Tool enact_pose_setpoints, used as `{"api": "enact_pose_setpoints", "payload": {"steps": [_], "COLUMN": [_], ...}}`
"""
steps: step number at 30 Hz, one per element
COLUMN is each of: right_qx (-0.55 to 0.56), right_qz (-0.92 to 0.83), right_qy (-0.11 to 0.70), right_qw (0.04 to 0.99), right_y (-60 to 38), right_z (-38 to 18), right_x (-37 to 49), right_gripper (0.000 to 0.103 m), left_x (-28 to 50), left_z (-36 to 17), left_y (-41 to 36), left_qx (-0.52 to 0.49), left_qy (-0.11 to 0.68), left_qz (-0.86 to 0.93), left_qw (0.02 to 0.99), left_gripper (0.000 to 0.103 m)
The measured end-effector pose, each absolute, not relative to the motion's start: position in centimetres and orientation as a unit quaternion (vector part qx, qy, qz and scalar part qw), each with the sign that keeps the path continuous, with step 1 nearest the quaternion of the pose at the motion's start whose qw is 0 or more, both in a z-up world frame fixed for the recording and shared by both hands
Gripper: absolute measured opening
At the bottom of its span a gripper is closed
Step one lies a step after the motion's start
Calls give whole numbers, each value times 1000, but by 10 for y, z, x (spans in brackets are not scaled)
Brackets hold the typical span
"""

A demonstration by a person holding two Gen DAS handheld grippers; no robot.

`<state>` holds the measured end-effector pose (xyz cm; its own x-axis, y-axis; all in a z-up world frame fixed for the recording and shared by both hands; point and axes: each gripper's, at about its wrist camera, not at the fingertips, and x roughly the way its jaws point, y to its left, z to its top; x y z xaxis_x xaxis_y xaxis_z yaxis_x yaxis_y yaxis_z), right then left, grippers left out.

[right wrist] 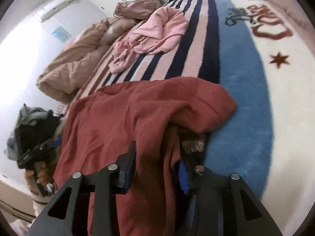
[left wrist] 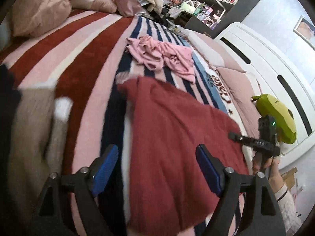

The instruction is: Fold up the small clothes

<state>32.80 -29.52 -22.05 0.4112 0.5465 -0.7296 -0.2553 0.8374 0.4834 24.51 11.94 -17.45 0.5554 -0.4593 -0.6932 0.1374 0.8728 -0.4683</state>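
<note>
Cluttered bedroom: striped blanket (left wrist: 82, 63) bears red garment (left wrist: 177, 137), possibly knitted.

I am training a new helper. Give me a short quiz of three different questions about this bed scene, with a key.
1. True or false: the left gripper has its jaws closed on the red garment.
2. Which lies farther from both grippers? A) the pink garment B) the red garment
3. Fill in: a fold of the red garment sits between the jaws of the ____ gripper.

Key:
1. False; its jaws stand apart above the cloth.
2. A
3. right
</note>
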Motion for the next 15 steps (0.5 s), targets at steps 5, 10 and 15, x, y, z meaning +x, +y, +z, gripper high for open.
{"api": "enact_pose_setpoints", "payload": {"steps": [5, 10, 15], "right_qx": [38, 15, -7], "right_qz": [189, 231, 279], "right_qy": [465, 410, 397], "right_qw": [864, 882, 875], "right_y": [-280, -257, -213], "right_z": [-182, -143, -143], "right_x": [287, 228, 197], "right_gripper": [45, 45, 21], "left_x": [194, 152, 134], "left_z": [-173, -175, -187], "left_y": [116, 100, 85], "left_qx": [-179, -174, -202], "left_qy": [436, 438, 451], "left_qz": [-182, -204, -232], "left_qw": [863, 858, 838], "left_gripper": [80, 83, 83]}}
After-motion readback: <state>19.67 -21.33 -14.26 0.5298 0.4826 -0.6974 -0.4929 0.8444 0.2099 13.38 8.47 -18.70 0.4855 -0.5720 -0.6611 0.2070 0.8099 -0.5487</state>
